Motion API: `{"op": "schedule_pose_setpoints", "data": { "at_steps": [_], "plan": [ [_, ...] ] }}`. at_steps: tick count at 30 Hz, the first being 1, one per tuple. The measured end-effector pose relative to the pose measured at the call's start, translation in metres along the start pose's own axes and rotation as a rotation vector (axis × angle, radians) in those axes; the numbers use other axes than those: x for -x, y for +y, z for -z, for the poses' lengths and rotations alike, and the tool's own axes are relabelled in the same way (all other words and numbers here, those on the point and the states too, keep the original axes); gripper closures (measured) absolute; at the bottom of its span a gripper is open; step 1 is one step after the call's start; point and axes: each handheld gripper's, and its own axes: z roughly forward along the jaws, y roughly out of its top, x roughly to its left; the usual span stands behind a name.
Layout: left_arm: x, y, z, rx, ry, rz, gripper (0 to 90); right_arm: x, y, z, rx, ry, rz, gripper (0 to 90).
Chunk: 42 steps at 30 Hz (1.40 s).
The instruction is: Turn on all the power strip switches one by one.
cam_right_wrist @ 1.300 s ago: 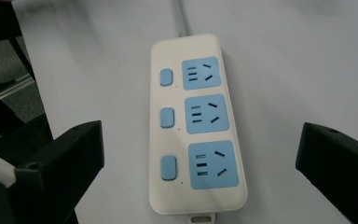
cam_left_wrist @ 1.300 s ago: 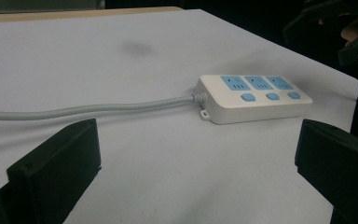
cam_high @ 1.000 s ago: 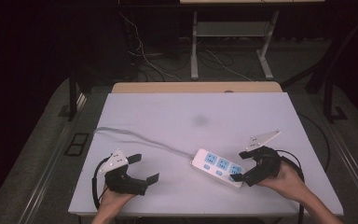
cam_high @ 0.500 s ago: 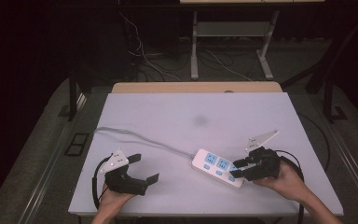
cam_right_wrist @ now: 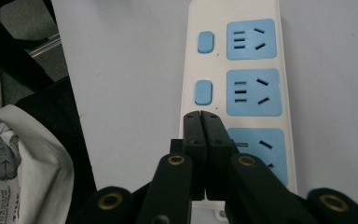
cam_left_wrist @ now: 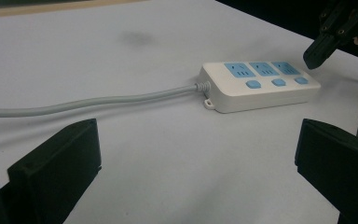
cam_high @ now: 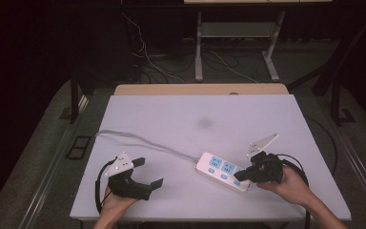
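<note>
power strip: we see the white power strip [cam_high: 224, 171] lying flat on the near right part of the white worktop [cam_high: 181, 119], its grey cable [cam_high: 143, 140] running off to the far left.
right gripper: our right gripper [cam_high: 240, 175] is clenched, jaws pressed together with nothing between them; the tips sit over the strip's near right end.
left gripper: our left gripper [cam_high: 147, 172] is released, jaws standing wide apart over bare worktop at the near left, well apart from the strip.
right gripper view: here we see what the high view blurs, three blue sockets [cam_right_wrist: 253, 92] in a row with blue switches [cam_right_wrist: 203, 92] beside them, and the closed tips covering the spot of the third switch.
left gripper view: we see the strip side-on, the cable entering its left end, and the other gripper's tip just above the rightmost socket.
change: a second ago the right jaws stood open around the strip's end; they have just been closing. both hands kept their places.
</note>
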Motion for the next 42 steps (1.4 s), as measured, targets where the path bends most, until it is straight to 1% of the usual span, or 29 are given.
{"op": "schedule_pose_setpoints", "data": {
  "at_steps": [4,11,16,18,21,23,26,27,29,33,35,42],
  "plan": [
    [0.000,0.000,0.000,-0.003,0.001,-0.001,0.0,0.000,0.000,-0.004,-0.016,0.010,0.009,89.7],
    [0.000,0.000,0.000,-0.006,0.004,0.000,0.0,0.000,-0.002,-0.012,-0.048,0.001,0.011,89.8],
    [0.000,0.000,0.000,-0.003,0.003,-0.001,0.0,0.000,-0.003,-0.013,-0.044,-0.003,0.014,89.9],
    [0.000,0.000,0.000,-0.002,0.003,-0.002,0.0,0.000,-0.003,-0.013,-0.048,-0.005,0.021,89.9],
    [0.001,0.000,0.000,-0.003,0.002,-0.006,0.0,0.000,-0.004,-0.012,-0.055,-0.014,0.017,90.0],
    [0.001,0.000,0.000,-0.003,0.001,-0.006,0.0,0.002,-0.006,-0.011,-0.056,-0.014,0.011,90.0],
    [0.001,0.000,0.000,-0.004,-0.001,-0.005,0.0,0.006,-0.010,-0.009,-0.053,-0.014,-0.011,90.0],
    [0.001,0.000,0.000,-0.004,-0.001,-0.005,0.0,0.007,-0.012,-0.008,-0.045,-0.013,-0.023,90.0],
    [0.001,0.000,-0.001,-0.005,0.000,-0.005,0.0,0.008,-0.014,-0.008,-0.027,-0.009,-0.029,90.0],
    [0.001,0.000,-0.001,-0.007,0.002,-0.004,0.0,0.008,-0.013,-0.009,-0.017,-0.025,-0.031,90.0],
    [0.001,0.000,0.000,-0.007,0.002,-0.004,0.0,0.009,-0.012,-0.009,-0.021,-0.020,-0.034,90.0],
    [0.000,0.000,0.000,-0.006,0.007,0.002,0.0,0.006,-0.012,-0.009,-0.015,-0.039,-0.019,90.0]
  ]
}}
